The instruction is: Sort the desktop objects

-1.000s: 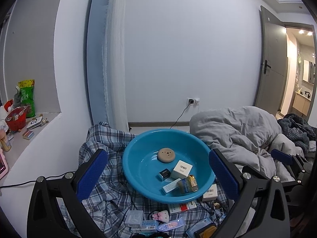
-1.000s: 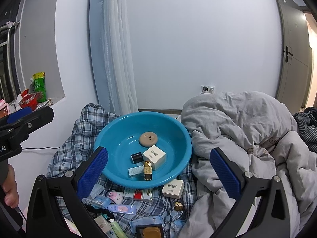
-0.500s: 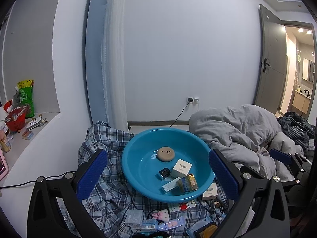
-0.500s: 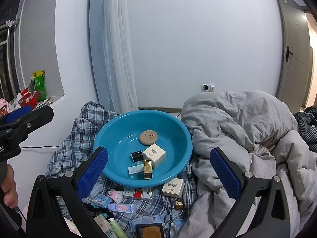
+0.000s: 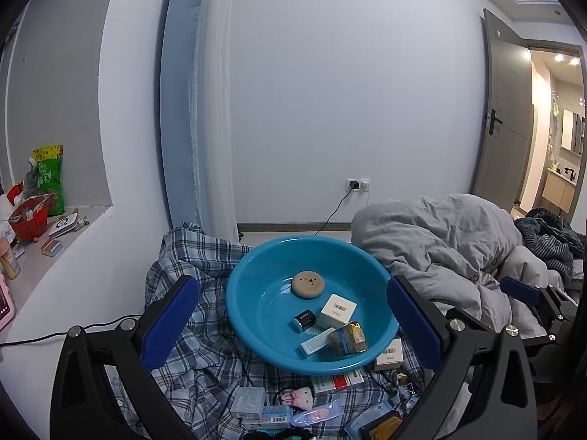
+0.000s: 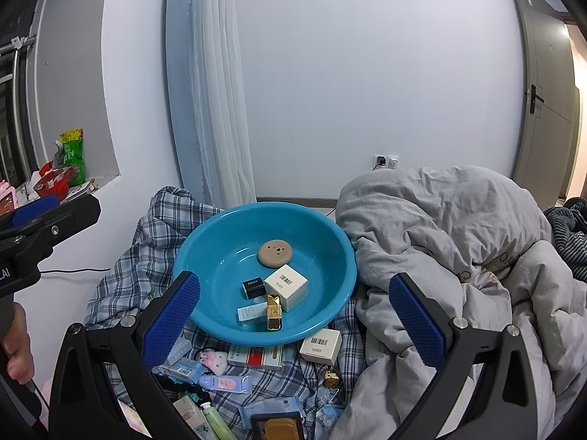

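A blue plastic basin (image 5: 256, 275) sat on a rumpled plaid sheet (image 5: 190, 256), serving as the collecting point for small items. Inside the basin lay a round tan disc (image 5: 308, 285) toward its far side, a white barcoded box (image 5: 336, 310) just nearer than the disc, a small black box (image 5: 305, 321) touching the white box's left side, and, at the basin's near side, a pale blue carton (image 6: 252, 312) beside a gold packet (image 6: 273, 312).

Just outside the basin's near rim rested a second white barcoded box (image 6: 321, 346), a red-and-white carton (image 6: 255, 358), a pink bunny trinket (image 6: 215, 360) and a pastel tube (image 6: 225, 384), with more small packages scattered nearer the cameras. A grey duvet (image 6: 440, 242) was heaped against the basin's right side.

The left gripper (image 5: 293, 330) hovered above the basin's near side with its blue-padded fingers (image 5: 170, 321) spread wide and holding nothing; the basin showed in the gap between them. The right gripper (image 6: 293, 324) hung likewise over the near rim, fingers (image 6: 416, 324) released and empty. From the right wrist view, the left gripper's black body (image 6: 44, 227) appeared well to the basin's left, the person's hand (image 6: 16, 344) wrapped around its handle.

To the basin's far left, a windowsill (image 5: 55, 234) carried a green snack bag (image 5: 47, 179) and a red container (image 5: 29, 216).
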`<state>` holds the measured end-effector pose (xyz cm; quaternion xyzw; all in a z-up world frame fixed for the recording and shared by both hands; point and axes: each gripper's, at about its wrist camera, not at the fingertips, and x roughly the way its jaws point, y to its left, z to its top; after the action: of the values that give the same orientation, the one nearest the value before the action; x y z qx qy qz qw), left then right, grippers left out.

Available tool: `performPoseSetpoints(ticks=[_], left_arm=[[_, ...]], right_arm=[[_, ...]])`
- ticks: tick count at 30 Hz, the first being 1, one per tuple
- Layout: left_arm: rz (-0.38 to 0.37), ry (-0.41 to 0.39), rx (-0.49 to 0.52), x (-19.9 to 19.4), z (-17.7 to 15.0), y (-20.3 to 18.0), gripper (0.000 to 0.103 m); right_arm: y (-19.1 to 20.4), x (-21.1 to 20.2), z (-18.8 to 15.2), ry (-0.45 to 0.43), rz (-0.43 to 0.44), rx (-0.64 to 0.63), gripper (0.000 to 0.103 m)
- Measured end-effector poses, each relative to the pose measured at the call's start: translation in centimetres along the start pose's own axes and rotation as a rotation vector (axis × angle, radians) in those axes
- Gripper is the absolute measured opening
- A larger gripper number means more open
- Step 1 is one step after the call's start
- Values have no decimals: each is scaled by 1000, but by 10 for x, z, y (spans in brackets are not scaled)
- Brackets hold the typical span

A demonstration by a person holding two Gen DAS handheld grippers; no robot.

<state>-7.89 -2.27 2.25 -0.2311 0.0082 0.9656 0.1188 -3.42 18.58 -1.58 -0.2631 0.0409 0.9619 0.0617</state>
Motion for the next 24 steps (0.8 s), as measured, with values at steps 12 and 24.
performPoseSetpoints(ticks=[12,24], left_arm=[[1,0,0,0,0,0,103],[2,2,1,1,0,2,103]], right_arm=[[0,0,0,0,0,0,102],[0,1,0,-1,-3,-2,102]])
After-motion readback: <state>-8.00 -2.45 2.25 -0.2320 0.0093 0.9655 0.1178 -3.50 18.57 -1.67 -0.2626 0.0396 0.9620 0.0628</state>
